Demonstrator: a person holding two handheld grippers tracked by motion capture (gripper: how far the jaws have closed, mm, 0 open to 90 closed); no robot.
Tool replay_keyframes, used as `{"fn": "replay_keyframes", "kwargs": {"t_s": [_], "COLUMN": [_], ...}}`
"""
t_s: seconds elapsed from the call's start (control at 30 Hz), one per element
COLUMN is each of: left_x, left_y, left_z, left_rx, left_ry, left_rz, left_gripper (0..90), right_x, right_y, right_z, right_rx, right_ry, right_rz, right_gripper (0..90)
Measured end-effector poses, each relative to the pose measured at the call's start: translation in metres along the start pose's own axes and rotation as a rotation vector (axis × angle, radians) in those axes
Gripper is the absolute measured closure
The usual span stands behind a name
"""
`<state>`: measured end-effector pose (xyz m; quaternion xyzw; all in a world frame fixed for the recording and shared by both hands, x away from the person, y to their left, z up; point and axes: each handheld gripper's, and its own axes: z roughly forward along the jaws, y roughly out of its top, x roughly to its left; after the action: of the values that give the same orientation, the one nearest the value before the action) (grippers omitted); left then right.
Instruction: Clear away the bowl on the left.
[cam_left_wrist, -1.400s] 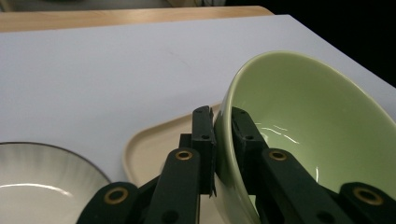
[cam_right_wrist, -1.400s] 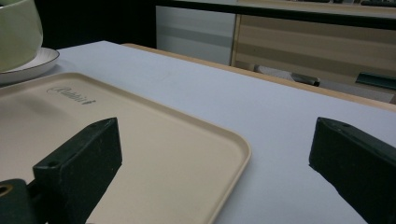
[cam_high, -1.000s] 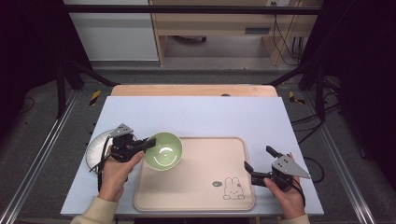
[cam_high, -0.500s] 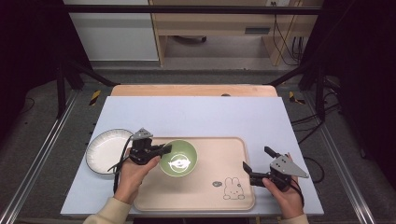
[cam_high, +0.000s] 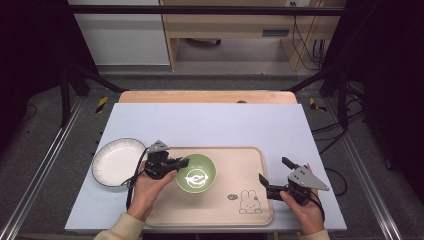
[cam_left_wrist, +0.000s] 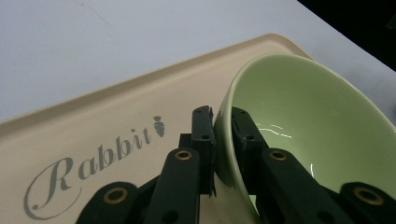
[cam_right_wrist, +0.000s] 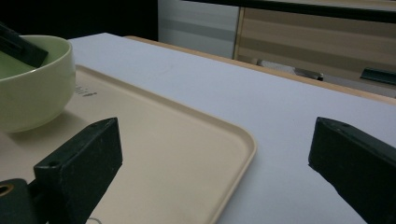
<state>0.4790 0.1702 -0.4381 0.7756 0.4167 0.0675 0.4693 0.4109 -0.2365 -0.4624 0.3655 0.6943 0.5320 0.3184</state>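
Person at a counter (cam_high: 210, 120) w/ a hand-held gripper in each hand. Left hand-held gripper (cam_high: 176, 163) is clamped on the rim of a green bowl (cam_high: 196, 173), one jaw inside, one outside. Bowl sits over the left part of a beige tray (cam_high: 240, 165); can't tell if it's touching down or slightly lifted. White plate (cam_high: 116, 161) lies on the counter just left of the tray. Right hand-held gripper (cam_high: 272, 180) is by the tray's right edge, jaws wide apart, holding nothing. Judgement: bowl is about placed; release likely remains, maybe the plate.
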Motion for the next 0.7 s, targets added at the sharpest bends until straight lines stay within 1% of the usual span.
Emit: {"fn": "replay_keyframes", "kwargs": {"t_s": [0.07,0.2,0.4,0.53,0.7], "left_x": [-0.0008,-0.0020,-0.0031,-0.0040,-0.0028], "left_y": [-0.0001,-0.0005,-0.0004,-0.0007,-0.0017], "left_z": [0.0006,0.0025,0.0030,0.0042,0.0072], "left_rx": [0.008,0.008,0.004,0.017,0.024], "left_ry": [-0.004,-0.019,-0.028,-0.028,-0.035], "left_rz": [0.008,0.000,-0.005,0.004,-0.006], "left_gripper": [81.7,81.7,81.6,81.6,81.5], "right_x": [0.0000,-0.0003,-0.0006,0.0000,-0.0003], "right_y": [0.0000,0.0000,0.0003,0.0003,0.0003], "right_z": [0.0000,-0.0002,-0.0010,-0.0006,-0.0005], "right_rx": [0.001,0.000,0.000,-0.001,-0.002], "right_ry": [0.004,0.004,0.003,0.005,0.006], "right_rz": [0.001,0.002,0.003,0.002,0.001], "right_gripper": [2.9,2.9,2.9,2.8,2.8]}}
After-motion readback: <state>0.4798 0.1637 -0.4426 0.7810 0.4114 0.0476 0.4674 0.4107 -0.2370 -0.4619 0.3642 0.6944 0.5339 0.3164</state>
